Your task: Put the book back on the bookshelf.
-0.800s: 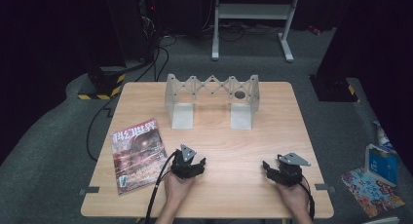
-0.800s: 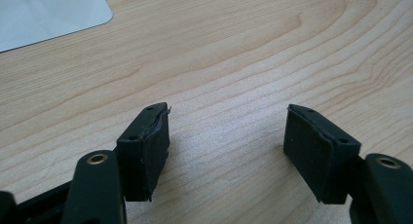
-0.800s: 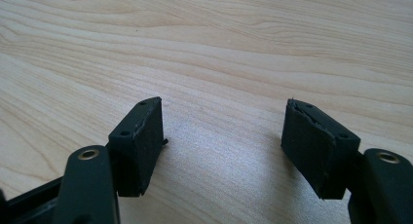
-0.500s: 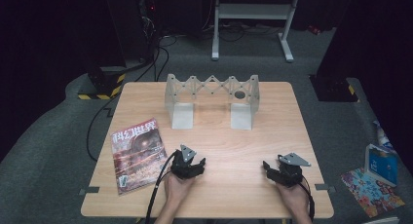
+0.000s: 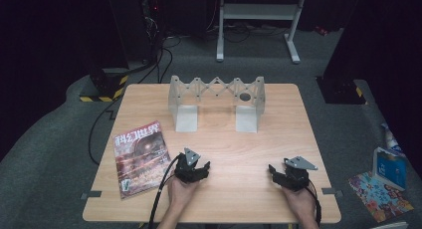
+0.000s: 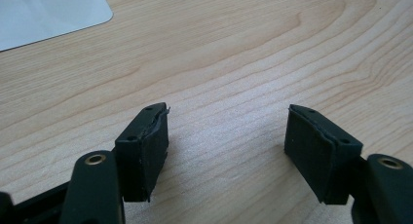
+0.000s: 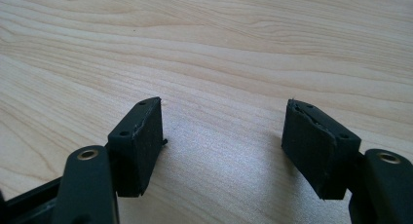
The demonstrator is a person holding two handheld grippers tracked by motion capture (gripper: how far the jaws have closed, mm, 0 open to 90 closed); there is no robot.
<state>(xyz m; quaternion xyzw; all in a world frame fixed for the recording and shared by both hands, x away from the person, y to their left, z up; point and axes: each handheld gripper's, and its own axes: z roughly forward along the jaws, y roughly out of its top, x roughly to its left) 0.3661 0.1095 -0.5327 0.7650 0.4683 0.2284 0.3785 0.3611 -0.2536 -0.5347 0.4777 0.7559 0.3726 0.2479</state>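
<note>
My left gripper (image 5: 199, 168) rests low on the wooden table (image 5: 224, 139) near its front edge, just right of a magazine (image 5: 141, 157). In the left gripper view its jaws (image 6: 226, 136) stand apart over bare wood, nothing between them. My right gripper (image 5: 276, 172) sits at the front right of the table. Seen from the right gripper view, that gripper (image 7: 224, 134) is open too, with only wood grain between the black pads (image 7: 311, 146). A grey folding metal rack (image 5: 217, 100) stands upright at the back middle of the table.
A pale corner of the magazine (image 6: 48, 12) shows at the top left of the left gripper view. Off the table lie a blue box (image 5: 390, 168) and a colourful booklet (image 5: 380, 195) on the floor at right, with cables at left and a white stand behind.
</note>
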